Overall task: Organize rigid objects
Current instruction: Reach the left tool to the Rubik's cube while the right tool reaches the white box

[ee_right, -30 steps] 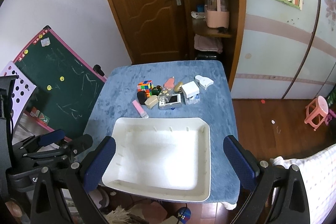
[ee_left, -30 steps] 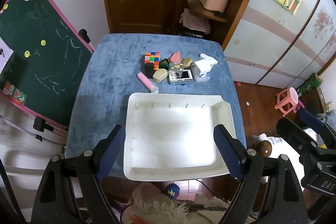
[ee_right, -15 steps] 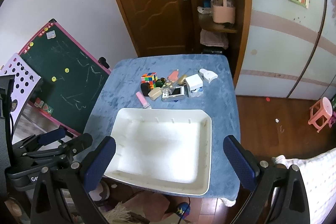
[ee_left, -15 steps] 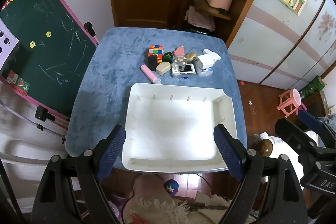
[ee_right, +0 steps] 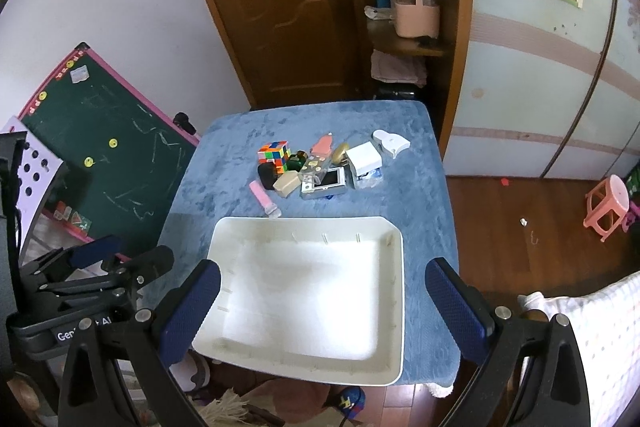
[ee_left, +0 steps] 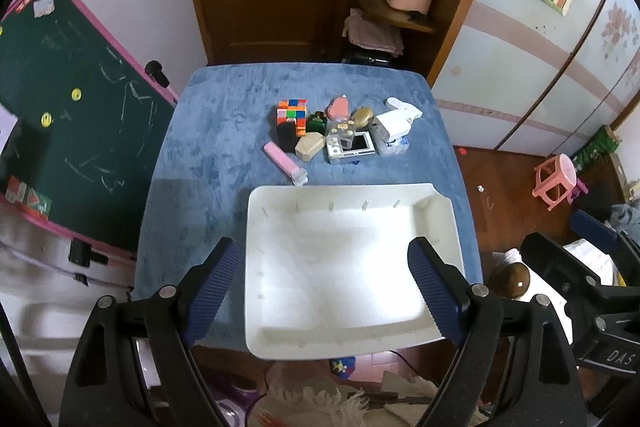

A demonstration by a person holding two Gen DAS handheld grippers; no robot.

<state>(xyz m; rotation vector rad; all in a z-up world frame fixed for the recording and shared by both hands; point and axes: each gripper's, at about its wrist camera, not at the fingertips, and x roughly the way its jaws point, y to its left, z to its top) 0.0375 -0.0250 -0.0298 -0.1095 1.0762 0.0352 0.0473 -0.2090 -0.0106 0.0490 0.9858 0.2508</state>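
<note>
Only left view shows brown bottle (ee_left: 510, 281) beside tray (ee_left: 348, 347).

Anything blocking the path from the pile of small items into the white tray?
Nothing visible does. The tray is empty and sits just in front of the pile on the blue table; only the tray's low rim lies between. The pink tube lies nearest it.

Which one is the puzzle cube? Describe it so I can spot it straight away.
On the blue table, beyond the white tray, sits a cluster of small items. The puzzle cube is at its far-left corner, the only one tiled in many bright colours.
</note>
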